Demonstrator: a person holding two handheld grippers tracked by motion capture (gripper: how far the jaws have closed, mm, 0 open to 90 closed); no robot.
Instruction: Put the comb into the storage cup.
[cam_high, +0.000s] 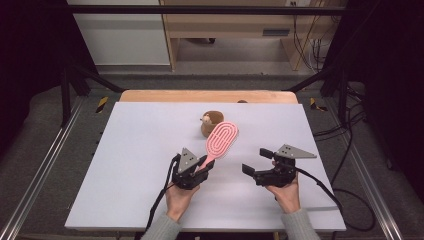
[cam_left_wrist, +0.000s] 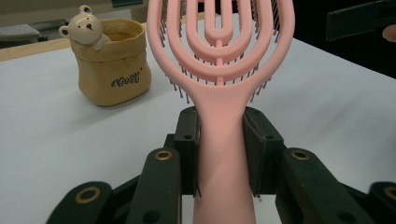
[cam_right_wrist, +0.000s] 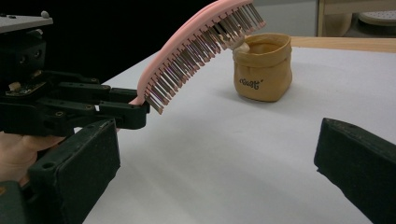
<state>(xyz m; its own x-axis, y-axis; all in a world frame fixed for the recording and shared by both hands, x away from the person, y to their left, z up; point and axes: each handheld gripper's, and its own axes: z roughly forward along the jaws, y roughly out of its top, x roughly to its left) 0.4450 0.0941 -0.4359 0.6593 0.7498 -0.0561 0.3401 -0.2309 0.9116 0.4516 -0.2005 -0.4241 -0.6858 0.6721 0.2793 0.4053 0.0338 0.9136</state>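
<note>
A pink vented hairbrush (cam_high: 221, 139) is held off the table by its handle, bristles facing down and head tilted up toward the far side. My left gripper (cam_high: 201, 166) is shut on that handle; in the left gripper view both pads press the pink handle (cam_left_wrist: 219, 140). The brush (cam_right_wrist: 196, 51) rises from the left gripper (cam_right_wrist: 126, 109) in the right gripper view. My right gripper (cam_high: 257, 161) stands open to the right of the brush, its jaws wide apart with nothing between them. A small tan pouch-shaped holder (cam_high: 211, 122) with a bear figure (cam_left_wrist: 85, 25) on its rim sits behind the brush head.
The white tabletop (cam_high: 140, 150) has a wooden strip (cam_high: 200, 95) along its far edge. Black frame posts and cables stand at the sides. A cable (cam_high: 320, 182) trails from the right gripper toward the table's right edge.
</note>
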